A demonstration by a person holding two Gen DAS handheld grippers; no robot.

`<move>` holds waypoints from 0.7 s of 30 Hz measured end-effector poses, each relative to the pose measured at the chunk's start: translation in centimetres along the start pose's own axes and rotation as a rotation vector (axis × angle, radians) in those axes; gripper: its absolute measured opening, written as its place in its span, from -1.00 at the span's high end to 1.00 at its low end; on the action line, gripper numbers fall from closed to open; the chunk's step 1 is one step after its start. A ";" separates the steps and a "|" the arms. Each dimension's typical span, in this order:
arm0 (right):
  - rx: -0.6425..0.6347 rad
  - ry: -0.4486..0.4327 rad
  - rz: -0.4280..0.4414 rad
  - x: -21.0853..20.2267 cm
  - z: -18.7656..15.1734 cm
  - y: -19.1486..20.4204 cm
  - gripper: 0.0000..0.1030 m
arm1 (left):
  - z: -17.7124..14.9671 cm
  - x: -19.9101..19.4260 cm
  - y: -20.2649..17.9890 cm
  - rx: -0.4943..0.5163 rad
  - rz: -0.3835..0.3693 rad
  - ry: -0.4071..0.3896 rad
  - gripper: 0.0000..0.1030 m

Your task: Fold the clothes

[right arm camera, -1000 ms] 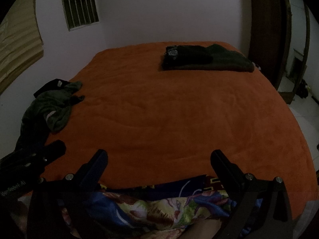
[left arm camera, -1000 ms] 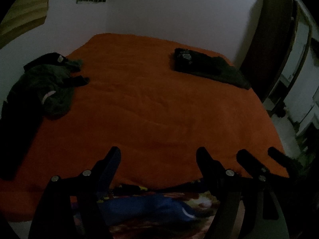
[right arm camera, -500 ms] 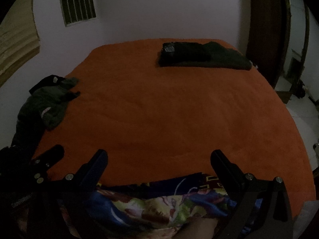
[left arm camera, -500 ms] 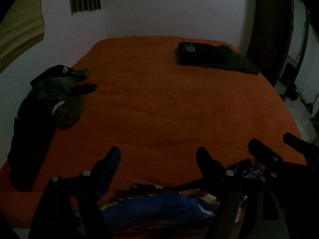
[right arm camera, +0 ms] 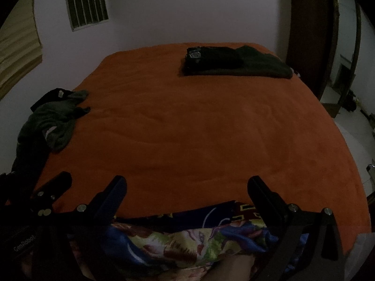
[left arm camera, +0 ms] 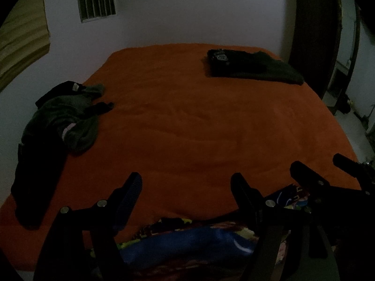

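Clothes: unfolded heap [left arm camera: 63, 121] on bed's [left arm camera: 199, 128] left edge, folded stack [left arm camera: 253, 66] far right. I keep left gripper [left arm camera: 186, 182] and right gripper [right arm camera: 187, 185] wide apart, seemingly gripping nothing, above patterned fabric [right arm camera: 178, 241].

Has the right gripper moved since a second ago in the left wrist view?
Yes. The right gripper has shifted rightward against the bed, its near edge.

Bed cover [left arm camera: 211, 128]: orange, matt, plush cloth. Printed garment [right arm camera: 187, 241]: glossy, smooth fabric. Gripper fingers [right arm camera: 112, 194]: matt black plastic.
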State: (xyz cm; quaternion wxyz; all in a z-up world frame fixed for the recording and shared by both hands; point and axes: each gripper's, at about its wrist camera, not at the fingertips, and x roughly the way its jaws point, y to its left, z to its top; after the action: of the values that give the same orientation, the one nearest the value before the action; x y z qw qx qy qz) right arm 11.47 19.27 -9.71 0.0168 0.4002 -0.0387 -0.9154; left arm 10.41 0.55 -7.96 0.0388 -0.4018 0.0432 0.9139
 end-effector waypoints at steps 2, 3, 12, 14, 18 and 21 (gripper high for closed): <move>0.000 0.001 0.000 0.0 0.0 -0.1 -0.99 | 0.1 0.1 0.1 0.000 -0.001 0.002 -0.53; 0.001 0.001 0.000 0.0 0.0 -0.1 -0.99 | 0.1 0.2 0.1 -0.001 -0.001 0.003 -0.53; 0.007 0.006 0.002 0.0 -0.2 -0.4 -0.99 | 0.0 0.1 -0.2 -0.005 0.004 0.003 -0.53; 0.007 0.006 0.002 0.0 -0.2 -0.5 -0.99 | -0.1 0.0 -0.1 -0.007 0.003 0.003 -0.53; 0.006 0.007 0.003 0.0 -0.2 -0.6 -0.99 | -0.2 0.0 -0.1 -0.007 0.002 0.004 -0.53; 0.004 0.007 0.003 0.0 -0.3 -0.6 -0.99 | -0.2 0.0 -0.1 -0.009 0.003 0.005 -0.53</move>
State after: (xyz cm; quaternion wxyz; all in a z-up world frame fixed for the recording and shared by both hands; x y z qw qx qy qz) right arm 11.69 19.83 -9.92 0.0175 0.4034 -0.0412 -0.9139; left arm 10.54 0.64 -8.12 0.0356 -0.4043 0.0399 0.9131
